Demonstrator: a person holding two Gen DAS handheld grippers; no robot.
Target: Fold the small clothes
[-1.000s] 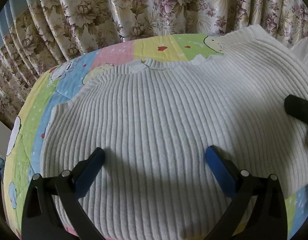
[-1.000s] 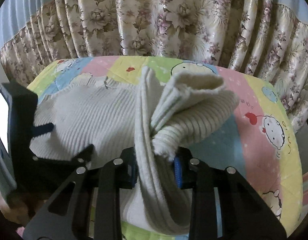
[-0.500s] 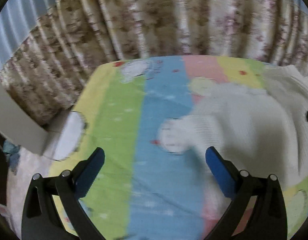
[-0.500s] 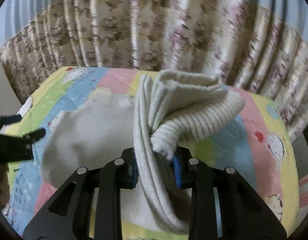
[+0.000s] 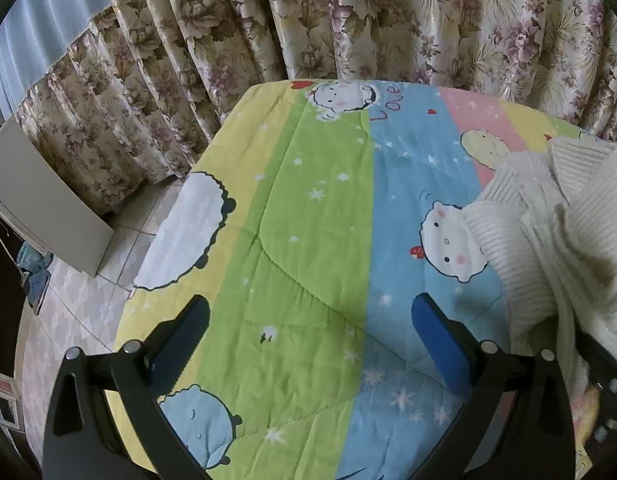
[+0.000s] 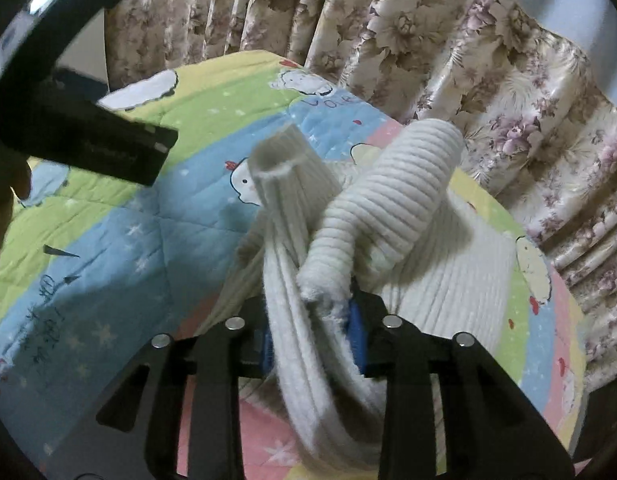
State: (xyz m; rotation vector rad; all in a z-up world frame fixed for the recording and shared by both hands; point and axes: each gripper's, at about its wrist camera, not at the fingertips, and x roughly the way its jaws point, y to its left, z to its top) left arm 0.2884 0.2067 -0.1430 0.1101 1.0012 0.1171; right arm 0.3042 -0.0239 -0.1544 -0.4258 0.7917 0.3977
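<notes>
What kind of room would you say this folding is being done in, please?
Probably a home bedroom: a cartoon quilt covers the surface, floral curtains hang behind, and the floor is tiled.

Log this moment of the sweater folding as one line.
phase: folding | right gripper: jaws just opening, sweater bunched between them | left gripper: open, empty, over quilt

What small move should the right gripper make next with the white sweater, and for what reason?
Probably lower and let go. The right gripper, its jaws just opening, has a bunched fold of the white sweater between them, carried over the sweater's body. The left gripper is open over the bare quilt.
</notes>
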